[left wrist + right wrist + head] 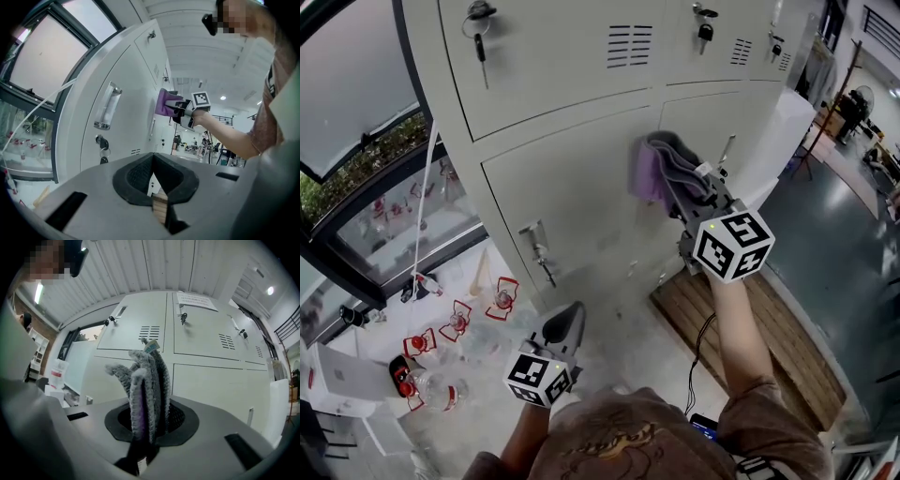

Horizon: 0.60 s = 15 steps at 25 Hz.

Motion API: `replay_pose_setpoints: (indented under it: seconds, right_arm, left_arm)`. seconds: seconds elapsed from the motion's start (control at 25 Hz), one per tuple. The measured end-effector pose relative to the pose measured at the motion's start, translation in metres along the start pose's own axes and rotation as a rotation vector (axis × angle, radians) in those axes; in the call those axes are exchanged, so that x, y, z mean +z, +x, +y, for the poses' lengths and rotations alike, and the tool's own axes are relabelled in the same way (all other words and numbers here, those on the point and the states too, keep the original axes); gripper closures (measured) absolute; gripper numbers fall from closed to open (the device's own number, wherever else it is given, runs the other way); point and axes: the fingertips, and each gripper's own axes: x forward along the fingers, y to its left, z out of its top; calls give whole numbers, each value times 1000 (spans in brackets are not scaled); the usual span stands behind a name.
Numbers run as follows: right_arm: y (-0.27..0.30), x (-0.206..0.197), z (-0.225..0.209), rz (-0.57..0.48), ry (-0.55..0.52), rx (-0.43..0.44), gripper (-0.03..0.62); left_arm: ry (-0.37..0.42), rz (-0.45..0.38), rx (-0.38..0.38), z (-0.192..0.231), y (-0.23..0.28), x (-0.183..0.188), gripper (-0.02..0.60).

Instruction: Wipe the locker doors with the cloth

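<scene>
A folded grey and purple cloth (661, 169) lies against the lower middle locker door (572, 187), near that door's right edge. My right gripper (692, 195) is shut on the cloth, which stands up from between its jaws in the right gripper view (145, 385). The left gripper view shows the cloth (165, 102) flat on the pale door. My left gripper (565, 323) hangs lower, in front of the door's bottom part. It is shut and holds nothing. The door's handle (537, 246) is above and left of it.
Keys hang in the locks of the upper doors (478, 28). A wooden pallet (759, 337) lies on the floor at the right. Bottles and red-labelled items (455, 323) are scattered on the floor at the left, below a window (356, 84).
</scene>
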Motion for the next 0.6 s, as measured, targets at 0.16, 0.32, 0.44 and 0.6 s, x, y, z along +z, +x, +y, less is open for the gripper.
replay_pose_setpoints:
  seconds: [0.16,0.32,0.44,0.6]
  right_arm:
    - [3,-14,40,6,17,83,539]
    - [10,-25,77,-4,51,135,539]
    - [19,-30,106,-5,68,191,539]
    - [33,-37,150,10,69,283,539]
  left_arm:
    - [-3,3,4,-1,-2,-2,578]
    - [-5,4,10,-1,-4,-3,578]
    - [-8,4,21,1,-7,-4,578]
    - [-16,1,36,4,-11,-5,578]
